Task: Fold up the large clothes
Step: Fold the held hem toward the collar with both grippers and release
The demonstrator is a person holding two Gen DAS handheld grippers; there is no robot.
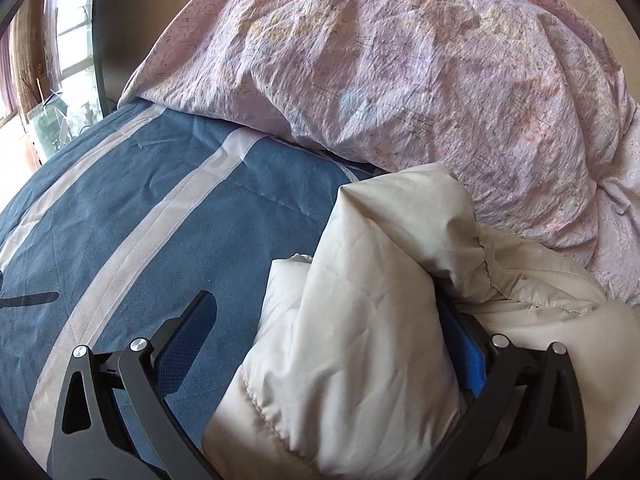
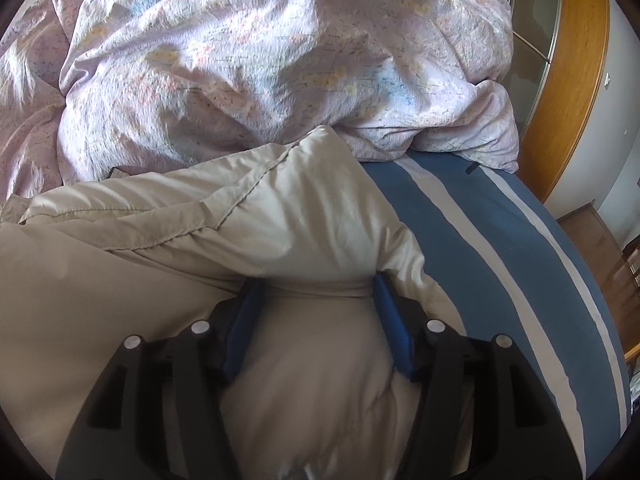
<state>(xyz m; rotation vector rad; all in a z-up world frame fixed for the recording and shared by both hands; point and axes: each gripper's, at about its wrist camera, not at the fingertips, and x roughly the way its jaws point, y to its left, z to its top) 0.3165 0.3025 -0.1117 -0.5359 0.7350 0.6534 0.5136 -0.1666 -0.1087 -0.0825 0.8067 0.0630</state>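
The right gripper (image 2: pixel 316 300), low in the frame, holds a thick bunch of a cream padded garment (image 2: pixel 248 216) between its blue pads (image 2: pixel 390 320), the jaws partway apart with fabric pressing against both. In the left wrist view, the left gripper (image 1: pixel 328 328) stands wide, its left finger (image 1: pixel 188 332) clear over the bedding while a puffy fold of the same garment (image 1: pixel 360 280) fills the gap and lies against the right pad; whether that side truly grips cannot be told.

The garment sits bunched in the lower centre of both views, on a blue sheet with pale stripes (image 1: pixel 120 220), just in front of a heaped lilac floral duvet (image 1: pixel 400 80) that fills the upper frame.

To do this fold well, both hands would likely need to carry their edges evenly, keep the stitched seam (image 2: pixel 240 200) straight, and lay the bulk flat on open sheet rather than against the duvet, since trapped air in the padding will probably spring the fold back.

The garment looks smooth, slightly glossy and quilted, with soft rounded creases. The duvet is crinkled and matte, the sheet flat and taut. A wooden door frame (image 2: pixel 560 100) curves along the right edge.
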